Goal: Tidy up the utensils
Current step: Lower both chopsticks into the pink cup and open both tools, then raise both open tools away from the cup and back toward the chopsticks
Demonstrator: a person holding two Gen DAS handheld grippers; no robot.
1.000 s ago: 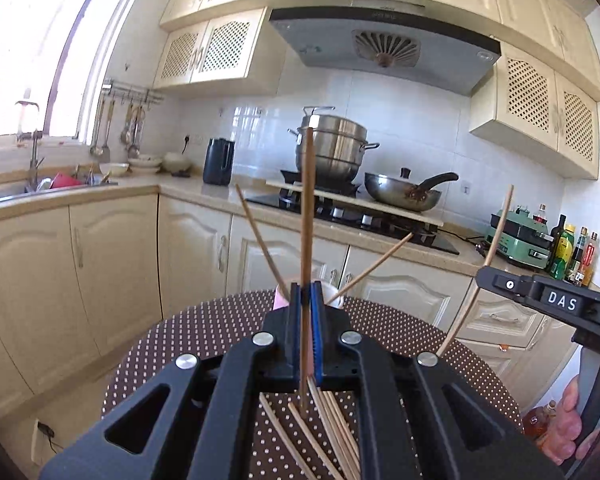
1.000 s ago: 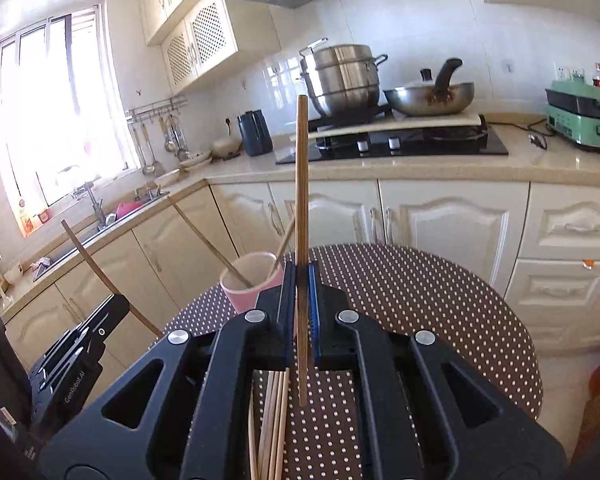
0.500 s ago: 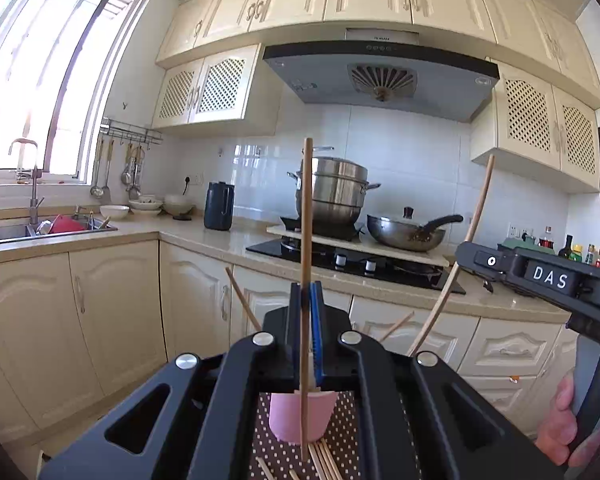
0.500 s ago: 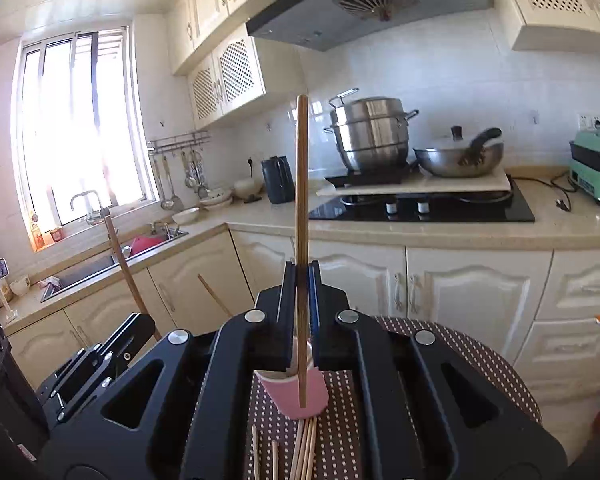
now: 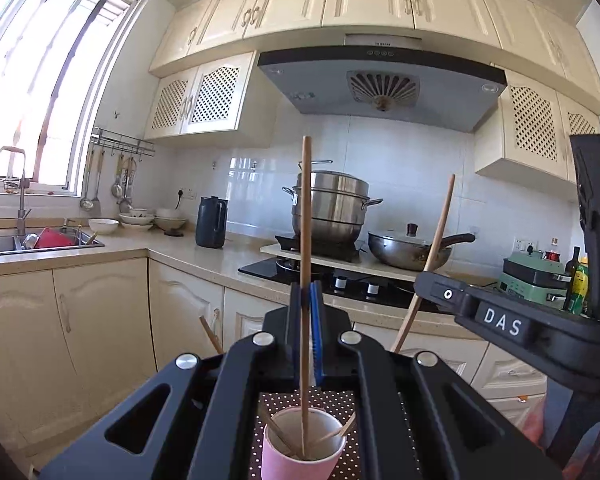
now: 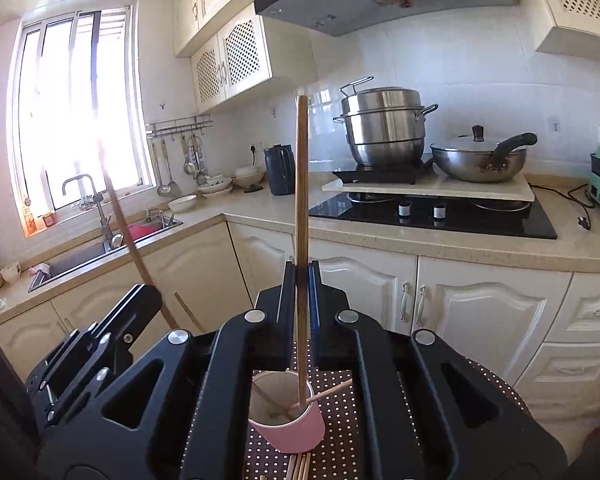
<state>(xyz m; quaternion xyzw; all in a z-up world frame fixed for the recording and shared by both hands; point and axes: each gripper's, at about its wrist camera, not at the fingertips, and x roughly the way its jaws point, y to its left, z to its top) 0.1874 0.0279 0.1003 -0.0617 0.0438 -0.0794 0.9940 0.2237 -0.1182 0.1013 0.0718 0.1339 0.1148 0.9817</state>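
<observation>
Wooden stick, left: a long, round, light-brown wooden chopstick (image 5: 306,240) stands upright, pinched between the blue pads of the left tongs (image 5: 306,312), its lower end down inside the cup.
Left tongs: black, two-fingered, pressed together on that chopstick; in the right wrist view they show at the lower left (image 6: 100,344) with their stick slanting up across the bright window.
Pink cup: a pink paper cup with a white inside (image 5: 300,446) stands on the surface straight below both tongs; thin wooden sticks lean inside it against the rim.
Surface: a round table under a dark brown cloth with white dots (image 6: 340,432) carries the cup.
Loose sticks: a small bundle of thin wooden chopsticks (image 6: 298,466) lies flat on the dotted cloth just in front of the cup, seen in the right wrist view.
Wooden stick, right: a second long light-brown wooden chopstick (image 6: 301,200) is pinched upright, its lower tip inside the cup's mouth near the rim.
Right tongs: black, two-fingered (image 6: 302,280), pressed together on the second chopstick; in the left wrist view they reach in from the right (image 5: 436,284), stick tilted.
Hand: part of a person's hand (image 5: 534,420) shows under the right tongs' body.
</observation>
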